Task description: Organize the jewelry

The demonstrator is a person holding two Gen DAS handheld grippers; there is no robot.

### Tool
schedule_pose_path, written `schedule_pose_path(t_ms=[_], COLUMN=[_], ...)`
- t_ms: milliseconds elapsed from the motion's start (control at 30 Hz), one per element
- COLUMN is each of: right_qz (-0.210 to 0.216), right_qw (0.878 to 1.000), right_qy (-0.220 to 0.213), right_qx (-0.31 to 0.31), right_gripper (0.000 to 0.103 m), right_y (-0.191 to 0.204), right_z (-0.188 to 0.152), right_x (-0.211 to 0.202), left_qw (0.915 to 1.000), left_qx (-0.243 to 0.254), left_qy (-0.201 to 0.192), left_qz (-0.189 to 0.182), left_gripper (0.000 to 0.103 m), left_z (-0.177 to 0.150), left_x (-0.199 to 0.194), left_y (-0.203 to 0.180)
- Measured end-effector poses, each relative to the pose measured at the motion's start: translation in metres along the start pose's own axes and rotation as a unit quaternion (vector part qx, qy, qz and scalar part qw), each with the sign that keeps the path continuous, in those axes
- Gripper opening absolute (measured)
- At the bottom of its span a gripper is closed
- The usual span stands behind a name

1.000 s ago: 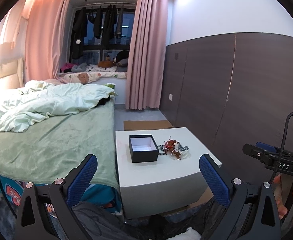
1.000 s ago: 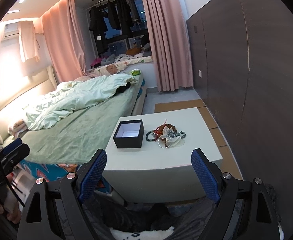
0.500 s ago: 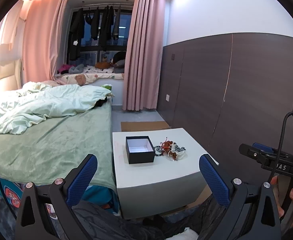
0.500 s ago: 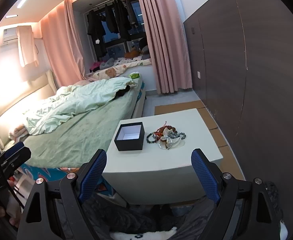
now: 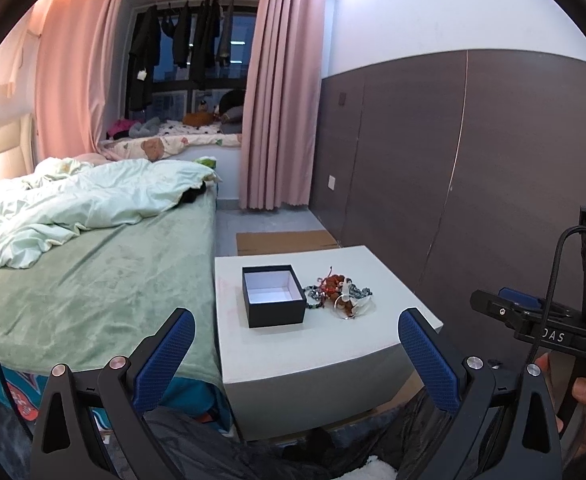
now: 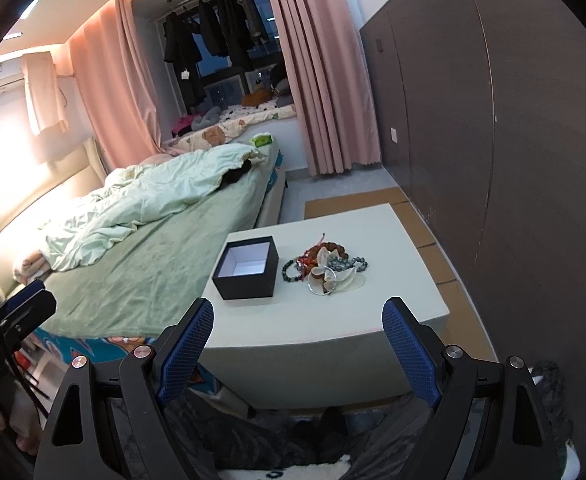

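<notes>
An open black box (image 5: 274, 294) with a white inside stands on a low white table (image 5: 301, 340). Right of it lies a tangled pile of jewelry (image 5: 341, 296): bead bracelets, red pieces, a silver ring. The box (image 6: 248, 268) and the jewelry pile (image 6: 327, 270) also show in the right wrist view. My left gripper (image 5: 296, 338) is open and empty, short of the table's near edge. My right gripper (image 6: 297, 330) is open and empty, also in front of the table. Each gripper shows at the other view's edge.
A bed (image 5: 93, 280) with a green sheet and rumpled quilt runs along the table's left side. A dark panelled wall (image 5: 473, 168) stands to the right. Cardboard (image 5: 285, 240) lies on the floor behind the table. Pink curtains (image 5: 277, 100) hang at the back.
Both views have shifted slightly; the table and box sit a little nearer and more central. Both grippers stay open and empty.
</notes>
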State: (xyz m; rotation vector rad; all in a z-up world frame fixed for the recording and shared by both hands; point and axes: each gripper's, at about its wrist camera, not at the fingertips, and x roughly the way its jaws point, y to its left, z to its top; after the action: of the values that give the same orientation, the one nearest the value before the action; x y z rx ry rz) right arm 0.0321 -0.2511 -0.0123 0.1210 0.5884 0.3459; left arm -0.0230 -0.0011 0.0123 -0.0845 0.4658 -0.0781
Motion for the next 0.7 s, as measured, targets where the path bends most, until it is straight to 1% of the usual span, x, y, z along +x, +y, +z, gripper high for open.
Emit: schedule_pose_path(t_ms=[400,567,700], right_qz=[-0.002,0.001,0.003], right_qw=[0.999,0.997,0.996], right_qy=[0.031,0.048,0.066], right_qx=[0.035,0.054,0.062], right_gripper=[0.087,0.087,0.085], right_y=[-0.044,-0.065,-0.079], right_z=[0.013,0.015,0.017], right_x=[0.054,0.080,0.107], left_qw=[0.9992,0.9982,0.9966], left_qx=[0.008,0.017,0.011], left_qy=[0.035,0.053,0.073], left_qz=[-0.015,-0.023,-0.037], left_gripper=[0.101,0.095,0.086], left_z=[0.011,0.020,0.024], left_x=[0.067,0.094,0.125], left_y=[-0.010,-0.012,-0.011])
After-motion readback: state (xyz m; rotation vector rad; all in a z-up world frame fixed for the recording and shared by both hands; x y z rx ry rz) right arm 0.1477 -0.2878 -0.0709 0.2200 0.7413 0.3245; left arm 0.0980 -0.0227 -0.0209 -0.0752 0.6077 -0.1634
